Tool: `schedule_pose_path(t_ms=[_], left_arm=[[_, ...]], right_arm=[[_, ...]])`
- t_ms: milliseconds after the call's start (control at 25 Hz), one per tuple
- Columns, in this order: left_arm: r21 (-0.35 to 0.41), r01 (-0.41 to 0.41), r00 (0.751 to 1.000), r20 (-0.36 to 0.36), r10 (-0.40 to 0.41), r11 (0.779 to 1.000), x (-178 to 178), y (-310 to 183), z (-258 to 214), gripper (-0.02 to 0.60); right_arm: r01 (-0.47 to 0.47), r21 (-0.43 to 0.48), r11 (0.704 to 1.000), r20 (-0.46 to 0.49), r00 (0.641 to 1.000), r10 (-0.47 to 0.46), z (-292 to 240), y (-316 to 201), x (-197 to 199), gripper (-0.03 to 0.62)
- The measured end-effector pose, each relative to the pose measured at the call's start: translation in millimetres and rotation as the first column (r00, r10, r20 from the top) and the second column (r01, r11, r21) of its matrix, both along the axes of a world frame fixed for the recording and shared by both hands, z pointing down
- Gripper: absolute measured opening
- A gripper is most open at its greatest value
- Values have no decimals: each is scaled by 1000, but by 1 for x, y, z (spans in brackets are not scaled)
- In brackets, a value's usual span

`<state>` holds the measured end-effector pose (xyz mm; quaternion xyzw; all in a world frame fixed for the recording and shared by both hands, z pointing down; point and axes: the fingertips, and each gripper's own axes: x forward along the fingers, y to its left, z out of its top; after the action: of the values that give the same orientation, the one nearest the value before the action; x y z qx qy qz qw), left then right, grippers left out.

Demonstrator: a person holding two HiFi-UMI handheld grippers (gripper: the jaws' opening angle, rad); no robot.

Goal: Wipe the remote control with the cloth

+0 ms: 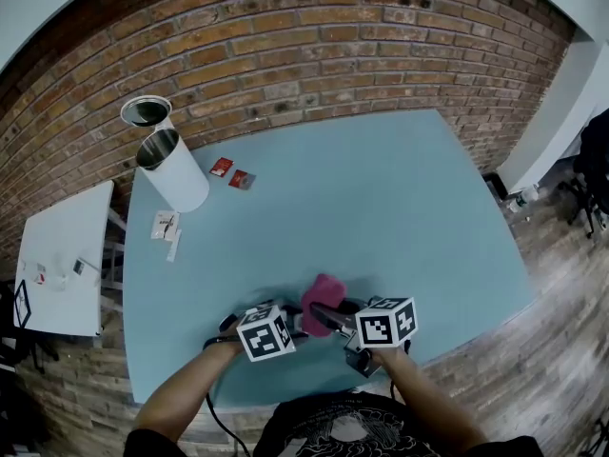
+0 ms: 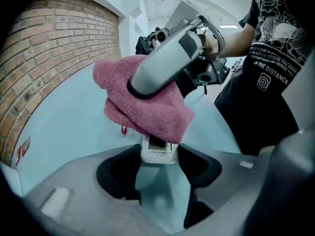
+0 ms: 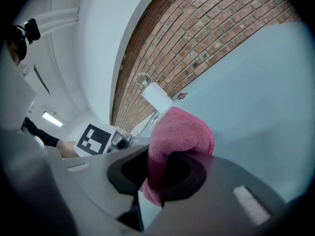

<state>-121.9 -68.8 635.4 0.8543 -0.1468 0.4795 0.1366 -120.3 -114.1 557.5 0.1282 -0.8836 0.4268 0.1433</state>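
Right hand-held gripper (image 3: 162, 178) clamps cloth (image 3: 182, 132) (pink) draped over remote (image 2: 158, 150).

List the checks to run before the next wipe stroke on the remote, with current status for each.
1. Remote control gripped: clamped between the jaws of the left hand-held gripper. Ok.
2. Cloth gripped: pinched in the right hand-held gripper. Ok.
3. Cloth on the remote control: draped over its far end, with the near end bare. Ok.
4. Remote control resting on the table or lifted: cannot tell.
5. Obstacles: the white tube stands at the far corner, away from both grippers. Ok.
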Motion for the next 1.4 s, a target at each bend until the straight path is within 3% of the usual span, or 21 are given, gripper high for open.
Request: schedule_pose_path(t_ms=[640, 1080, 1240, 1400], left_arm=[[-6, 12, 1000, 18, -12, 1000, -1, -1, 1, 242], [-8, 42, 996, 74, -42, 999, -3, -1, 3, 241], [31, 132, 987, 87, -134, 991, -11, -6, 0, 256], [85, 292, 955, 34, -295, 953, -20, -6, -14, 255]], right_arm=[[-88, -22, 996, 21, 996, 89, 1, -17, 44, 63], [-136, -34, 990, 18, 990, 137, 5, -27, 77, 63], [-142, -12, 990, 40, 989, 142, -5, -26, 79, 63], [-139, 29, 990, 27, 990, 138, -13, -21, 83, 63]])
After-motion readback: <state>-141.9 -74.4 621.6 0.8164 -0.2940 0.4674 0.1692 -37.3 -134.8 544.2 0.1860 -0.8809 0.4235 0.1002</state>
